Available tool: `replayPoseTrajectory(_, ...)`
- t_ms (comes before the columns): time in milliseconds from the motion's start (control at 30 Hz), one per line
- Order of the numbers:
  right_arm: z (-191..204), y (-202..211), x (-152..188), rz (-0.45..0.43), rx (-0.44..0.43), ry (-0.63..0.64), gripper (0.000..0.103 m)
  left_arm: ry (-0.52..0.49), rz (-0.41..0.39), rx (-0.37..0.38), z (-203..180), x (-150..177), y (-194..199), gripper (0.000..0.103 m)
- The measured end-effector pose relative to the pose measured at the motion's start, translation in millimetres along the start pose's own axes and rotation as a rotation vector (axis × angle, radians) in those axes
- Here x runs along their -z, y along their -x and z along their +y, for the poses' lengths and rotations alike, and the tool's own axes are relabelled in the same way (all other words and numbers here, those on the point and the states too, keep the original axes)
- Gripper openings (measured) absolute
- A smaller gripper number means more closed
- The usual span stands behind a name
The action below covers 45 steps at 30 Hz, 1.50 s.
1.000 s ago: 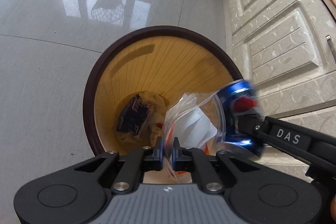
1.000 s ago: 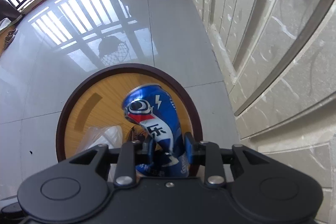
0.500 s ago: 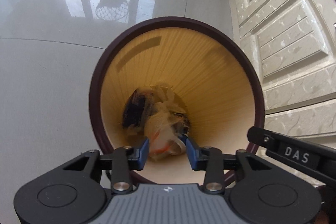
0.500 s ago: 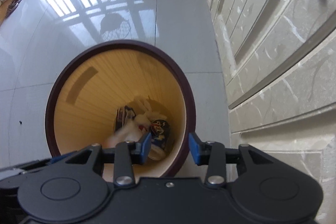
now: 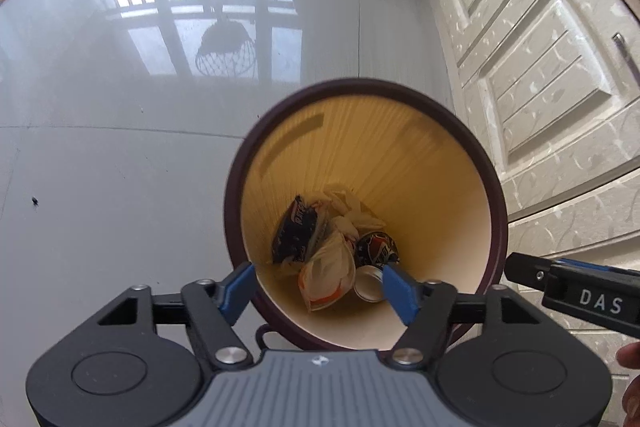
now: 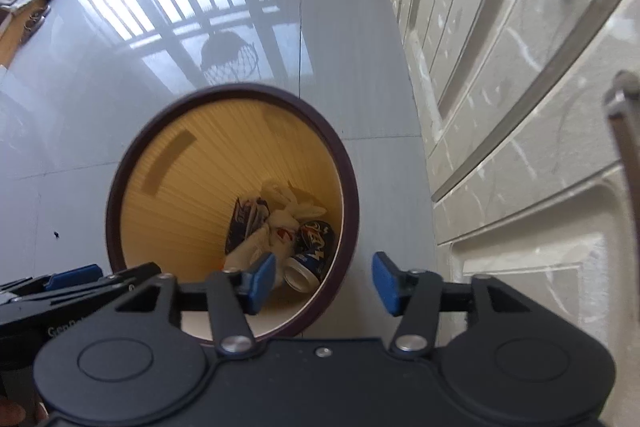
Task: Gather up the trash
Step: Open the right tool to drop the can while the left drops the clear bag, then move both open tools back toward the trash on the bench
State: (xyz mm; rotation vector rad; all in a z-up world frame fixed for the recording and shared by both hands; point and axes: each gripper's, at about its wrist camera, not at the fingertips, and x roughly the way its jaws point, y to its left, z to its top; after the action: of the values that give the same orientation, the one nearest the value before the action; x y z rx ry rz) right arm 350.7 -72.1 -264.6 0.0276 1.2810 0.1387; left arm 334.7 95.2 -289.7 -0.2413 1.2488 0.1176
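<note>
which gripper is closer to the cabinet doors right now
Right. The right gripper hangs over the bin's cabinet-side rim, beside the cabinet doors. The left gripper hangs over the bin's opening, farther out toward the open floor.

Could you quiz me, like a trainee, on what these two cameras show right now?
1. True or false: the blue can lies inside the bin.
2. The left gripper is: A) shut on a bag, B) open and empty, C) out of view.
3. Fill in: beside the can lies a clear plastic ____.

Key: 1 true: it rests at the bottom among the other trash. 2 B; the right gripper is open and empty too. 3 bag.
</note>
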Motion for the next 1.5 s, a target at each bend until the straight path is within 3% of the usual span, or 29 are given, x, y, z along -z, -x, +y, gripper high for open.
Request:
replayPoseTrajectory(167, -2, 19, 4, -0.022, 0.011, 0.007, 0.073, -0.008, -0.034, -0.031, 5, 4, 22, 0.084)
replayPoseTrajectory(400, -1, 50, 11, -0.067, 0.026, 0.023, 0.087, -0.002, -0.068, -0.053, 18, 13, 56, 0.091)
replayPoseTrajectory(467, -1, 59, 15, -0.07, 0.027, 0.021, 0.095, 0.0, -0.076, -0.049, 21, 15, 65, 0.093)
replayPoseTrajectory(567, 1, 72, 21, -0.076, 0.027, 0.034, 0.098, -0.002, -0.099, -0.051, 22, 19, 80, 0.098)
replayPoseTrajectory(933, 9, 122, 45, -0.134, 0.057, 0.077, 0.099, -0.016, -0.173, -0.065, 24, 36, 129, 0.103)
replayPoseTrajectory(1500, 11, 232, 73, -0.359, 0.065, 0.109, 0.099, -0.03, -0.373, -0.009, 20, 60, 216, 0.103)
